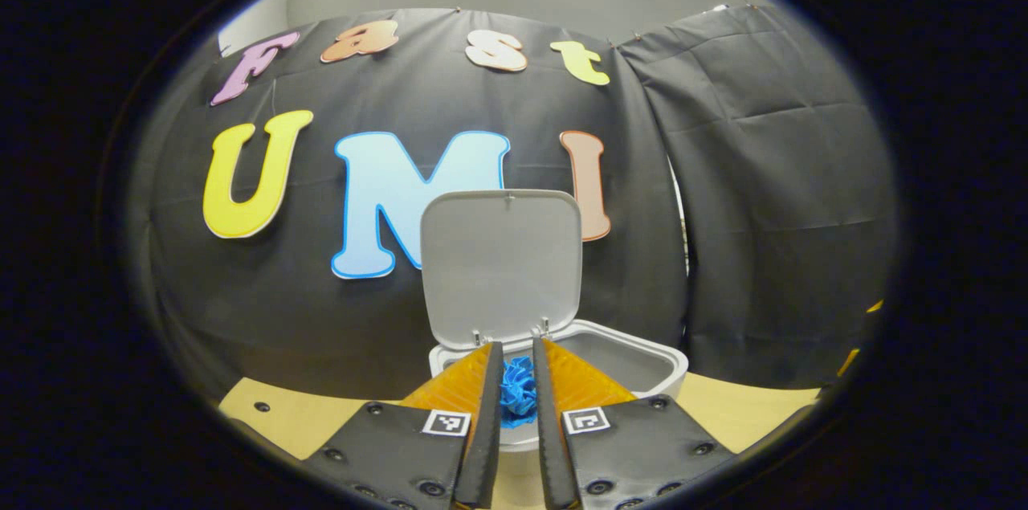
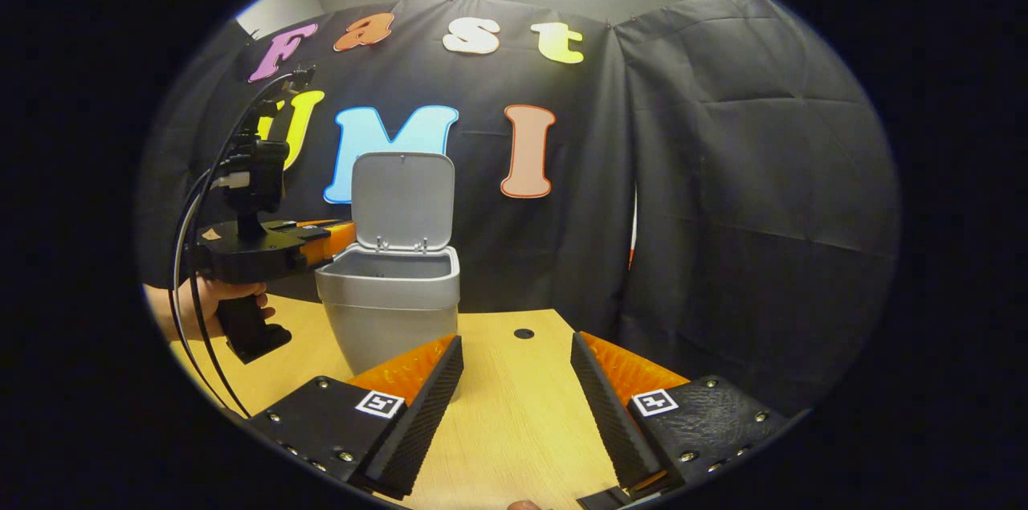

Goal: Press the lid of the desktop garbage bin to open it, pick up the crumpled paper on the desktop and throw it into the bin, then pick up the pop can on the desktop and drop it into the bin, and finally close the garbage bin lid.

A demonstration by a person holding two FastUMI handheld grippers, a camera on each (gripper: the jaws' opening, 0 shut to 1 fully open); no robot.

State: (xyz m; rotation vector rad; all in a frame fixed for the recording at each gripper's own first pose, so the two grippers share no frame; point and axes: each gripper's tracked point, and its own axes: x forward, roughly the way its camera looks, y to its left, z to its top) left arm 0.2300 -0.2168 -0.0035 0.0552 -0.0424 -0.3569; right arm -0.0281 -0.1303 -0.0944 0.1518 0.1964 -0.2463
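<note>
The left gripper [image 1: 517, 381] is clamped on the crumpled paper [image 1: 518, 395] at lower centre, poised over the bin [image 1: 642, 365] — its lid [image 1: 502, 265] already up. The right gripper [image 2: 516, 381] hangs spread and empty; paper drop, can, lid-closing remain.

Ridged fingers [image 2: 430, 405], square coded markers [image 2: 380, 404]

The bin [image 2: 389, 305] stands on the bench [image 2: 514, 414], left of centre in the right gripper view, its lid [image 2: 404, 201] upright at the far side. The left tongs [image 1: 518, 385] hold the crumpled paper [image 1: 518, 395] over the bin's near rim — the right tongs [image 2: 514, 381] sit nearer, to the bin's right.
</note>
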